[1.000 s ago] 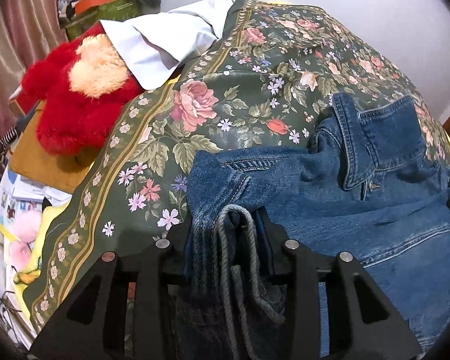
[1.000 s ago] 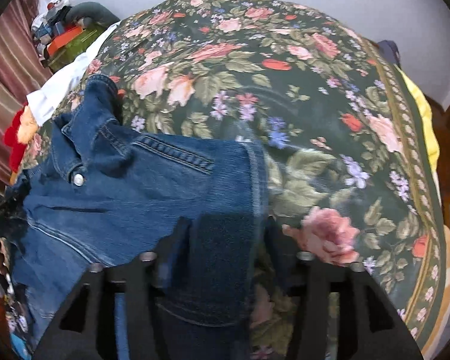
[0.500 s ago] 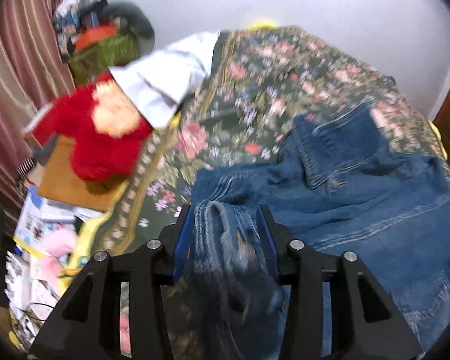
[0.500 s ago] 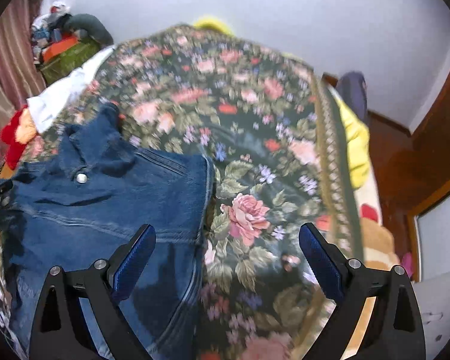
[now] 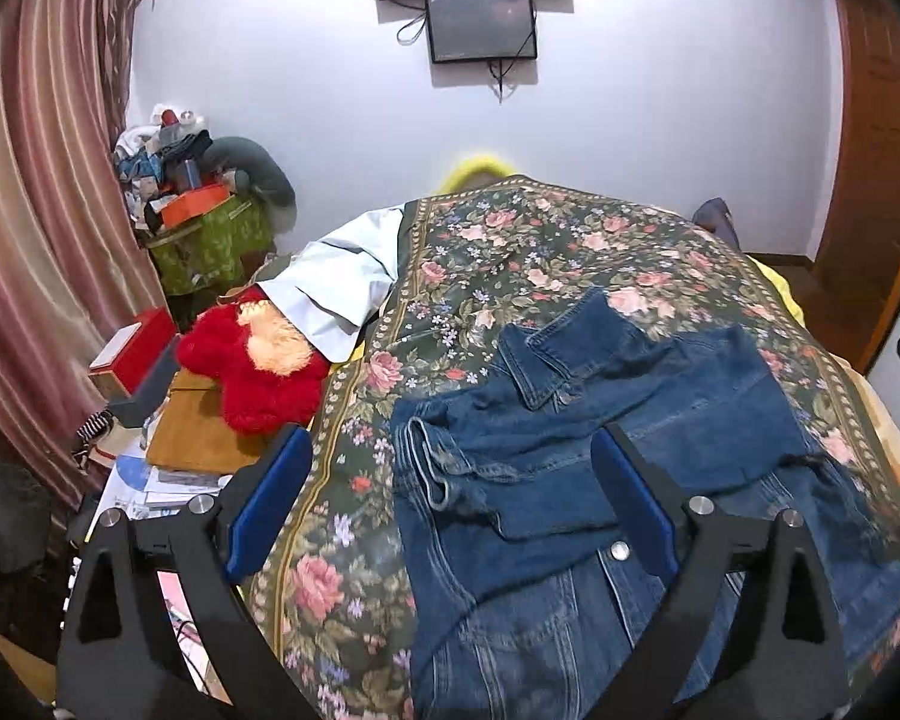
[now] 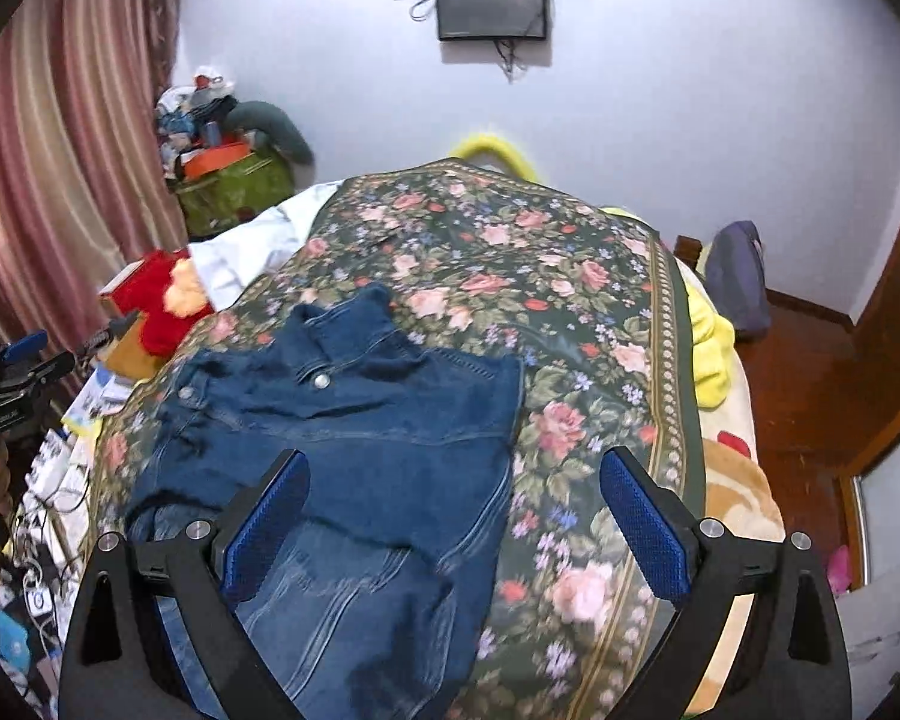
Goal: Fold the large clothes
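Denim jacket (image 5: 600, 480) lies lengthwise — collar toward far wall — both hand-held grippers spread wide.

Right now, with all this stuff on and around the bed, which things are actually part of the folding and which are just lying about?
Part of the job:
- denim jacket, lying partly folded on the floral bedspread
- left gripper and right gripper, jaws wide apart, holding nothing

Just lying about:
- red plush toy
- light blue cloth
- green box piled with clutter
- wall screen
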